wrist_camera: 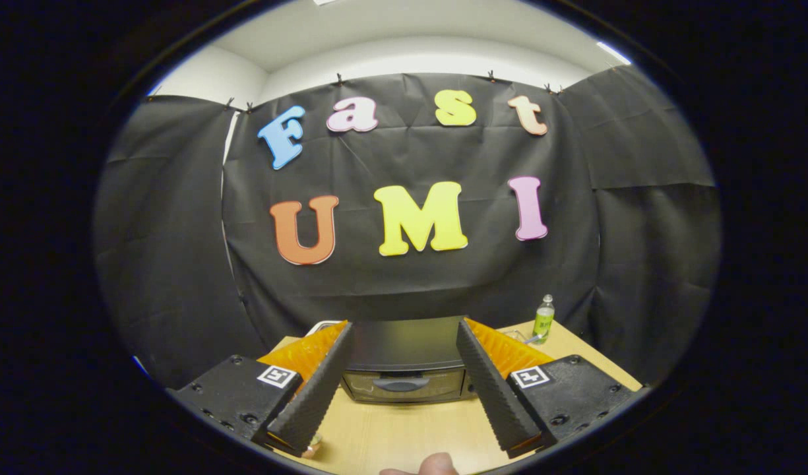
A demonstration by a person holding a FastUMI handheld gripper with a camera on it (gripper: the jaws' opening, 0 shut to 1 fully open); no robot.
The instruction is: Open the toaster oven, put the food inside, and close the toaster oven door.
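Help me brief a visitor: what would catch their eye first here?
The toaster oven sits on the wooden table, door closed, framed between the open gripper's fingers and beyond them. A small green bottle stands at the table's far edge by the black cloth wall.

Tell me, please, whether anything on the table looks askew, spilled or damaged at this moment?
Nothing stands out. The toaster oven sits squarely on the table with its door shut, seen between the open gripper fingers. A small bottle stands upright beyond the right finger. A fingertip shows at the near edge.
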